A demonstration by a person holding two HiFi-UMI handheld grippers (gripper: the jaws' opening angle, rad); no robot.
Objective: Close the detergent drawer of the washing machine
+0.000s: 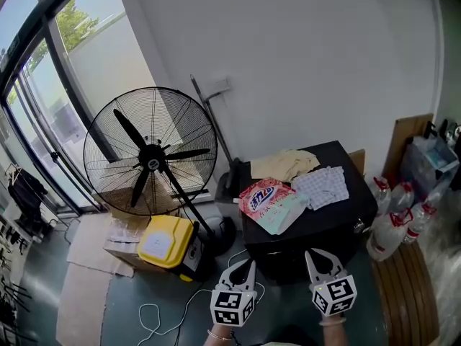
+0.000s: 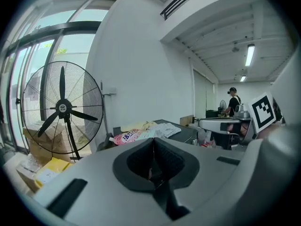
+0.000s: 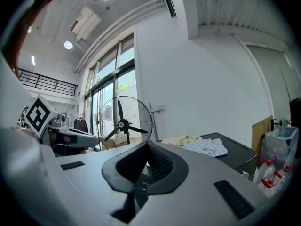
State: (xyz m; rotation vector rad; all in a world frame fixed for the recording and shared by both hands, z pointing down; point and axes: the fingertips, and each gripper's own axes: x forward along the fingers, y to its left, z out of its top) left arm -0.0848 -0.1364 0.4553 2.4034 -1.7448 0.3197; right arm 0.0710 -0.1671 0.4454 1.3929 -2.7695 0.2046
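White walls and tall windows frame a cluttered corner where a black washing machine (image 1: 346,218) stands just right of a big pedestal fan (image 1: 151,151). The person faces it with the left gripper (image 1: 250,262) and the right gripper (image 1: 310,253) held side by side just short of its near edge. Both pairs of jaws are pressed together with nothing between them.

The detergent drawer itself cannot be made out. The head view looks down on the lid and barely shows the dark front, so whether the drawer stands out, and on which side, is unclear. The machine looks boxy and glossy, its top loaded with a pink detergent pouch (image 1: 270,202), a checked cloth (image 1: 322,186) and a yellowish garment (image 1: 284,164).

Trouble would likely come from a blind push. A shove landing off-centre could skew the drawer in its track and jam it, and closed tips may skid on the smooth front. The pouch overhangs the near-left edge, so a jolt could tip it off. A white cable (image 1: 155,314) loops on the floor by the person's feet, a snag if they step forward.
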